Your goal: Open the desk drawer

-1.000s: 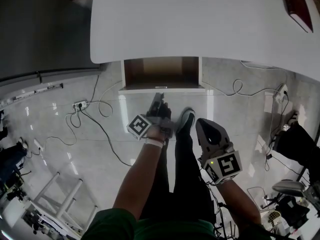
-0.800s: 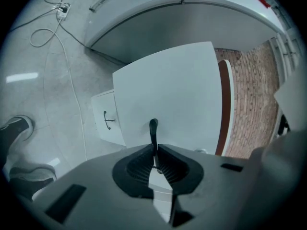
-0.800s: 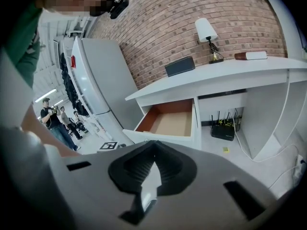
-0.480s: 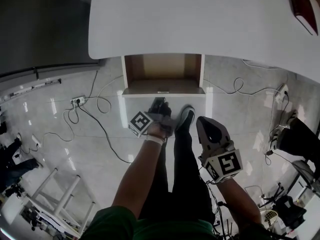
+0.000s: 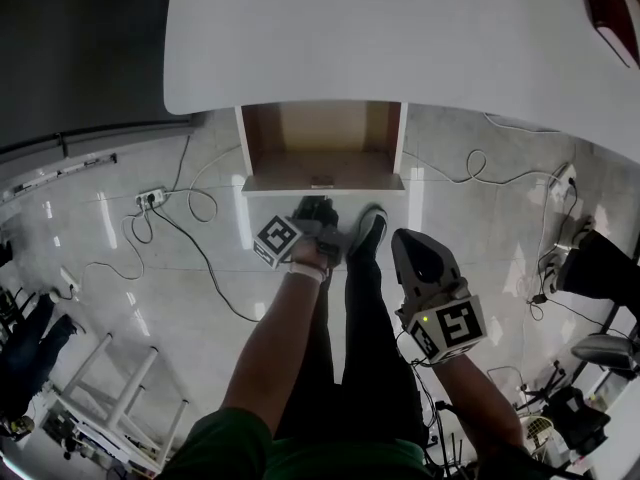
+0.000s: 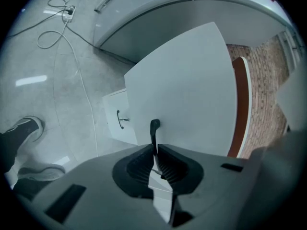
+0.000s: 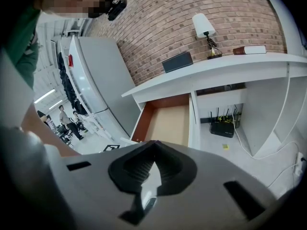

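L gripper: we see its jaws pressed together on the thin black hooked drawer handle, which sticks out just past the tips. Behind the handle, the flat white drawer front fills the middle of the left gripper view, w/ a strip of red-brown inner wall past its far edge. The glossy grey tiled floor mirrors front & handle just beside it.

In the head view we find the white-fronted drawer w/ tan wooden bottom standing open, out from under the white counter toward the person. The L gripper's marker cube sits just short of the front. A dark sneaker w/ white sole stands on the floor near the front, right of that gripper.

R gripper: jaws closed on each other, nothing betw. them. It hangs well apart from the drawer at the person's right side, its marker cube facing up. Its view looks over the open drawer to a red brick wall. On the counter stand a white-shaded lamp, a dark oblong box & a flat-lying book.
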The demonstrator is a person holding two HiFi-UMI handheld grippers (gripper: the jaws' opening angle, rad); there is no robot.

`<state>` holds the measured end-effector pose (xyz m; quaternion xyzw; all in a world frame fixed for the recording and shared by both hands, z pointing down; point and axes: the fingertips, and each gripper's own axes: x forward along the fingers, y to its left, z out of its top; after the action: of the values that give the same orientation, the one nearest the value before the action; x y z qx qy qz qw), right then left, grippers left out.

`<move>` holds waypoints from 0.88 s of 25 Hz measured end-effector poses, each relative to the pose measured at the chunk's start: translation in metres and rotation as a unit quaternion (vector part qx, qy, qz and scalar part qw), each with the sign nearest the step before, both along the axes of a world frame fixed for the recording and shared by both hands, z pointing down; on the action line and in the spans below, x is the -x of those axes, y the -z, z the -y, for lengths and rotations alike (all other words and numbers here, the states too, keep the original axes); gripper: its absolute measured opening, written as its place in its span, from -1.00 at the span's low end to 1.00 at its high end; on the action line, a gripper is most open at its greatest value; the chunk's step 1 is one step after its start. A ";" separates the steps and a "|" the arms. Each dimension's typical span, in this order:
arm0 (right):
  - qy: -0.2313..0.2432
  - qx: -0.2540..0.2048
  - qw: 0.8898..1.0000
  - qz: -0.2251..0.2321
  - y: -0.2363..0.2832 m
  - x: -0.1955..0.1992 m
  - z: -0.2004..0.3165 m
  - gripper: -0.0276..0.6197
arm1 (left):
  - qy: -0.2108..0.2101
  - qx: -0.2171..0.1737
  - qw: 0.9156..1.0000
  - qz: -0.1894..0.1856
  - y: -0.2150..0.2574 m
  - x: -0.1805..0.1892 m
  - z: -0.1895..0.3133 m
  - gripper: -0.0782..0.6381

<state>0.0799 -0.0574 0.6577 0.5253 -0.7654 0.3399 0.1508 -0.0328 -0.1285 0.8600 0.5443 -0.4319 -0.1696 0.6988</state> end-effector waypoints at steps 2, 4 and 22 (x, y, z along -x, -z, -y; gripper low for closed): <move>0.000 0.000 1.000 0.003 0.001 0.002 0.001 -0.91 | -0.003 0.003 1.000 0.002 -0.004 0.001 -0.001 -0.71; 0.007 -0.005 1.000 -0.004 -0.001 0.000 0.001 -0.91 | -0.006 0.002 1.000 0.003 -0.006 0.001 0.000 -0.71; 0.004 -0.003 1.000 0.001 0.008 0.001 0.007 -0.91 | -0.034 0.008 0.999 0.016 0.004 0.016 -0.032 -0.70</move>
<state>0.0793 -0.0647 0.6495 0.5219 -0.7687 0.3378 0.1501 -0.0488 -0.0969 0.8560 0.5558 -0.4261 -0.1335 0.7013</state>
